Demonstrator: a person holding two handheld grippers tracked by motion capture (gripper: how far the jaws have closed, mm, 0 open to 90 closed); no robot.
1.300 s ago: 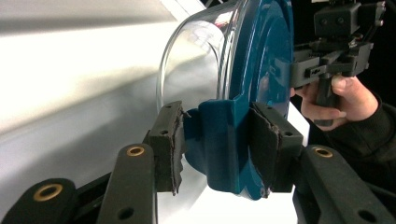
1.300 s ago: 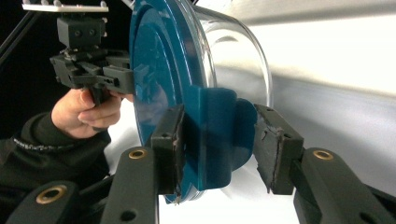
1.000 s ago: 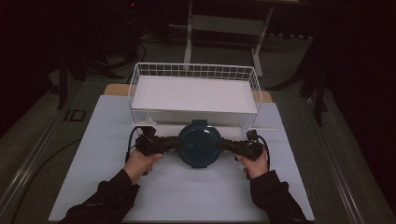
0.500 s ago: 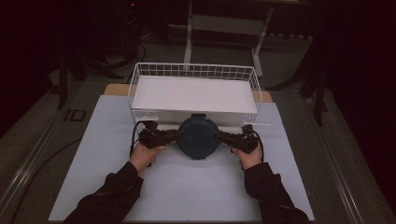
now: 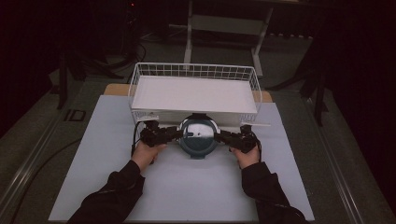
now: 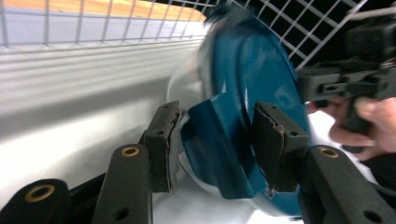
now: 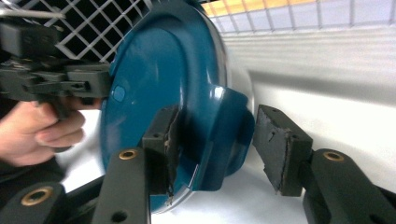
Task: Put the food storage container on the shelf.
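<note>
Gripping blue lid point(image 5: 198, 138); no legible writing

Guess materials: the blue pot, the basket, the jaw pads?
Pot: likely enamelled or painted metal, or hard plastic; glossy teal shell with sharp highlights, a silvery inside in the high view. Basket: white coated wire, thin grid. Pads: matt black rubber or foam by the look, edges frayed and cracked.

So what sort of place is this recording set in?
Probably a dim lab or studio bench, not a home: a white-covered table, a white wire basket, a metal stand behind and cables on the floor.
</note>
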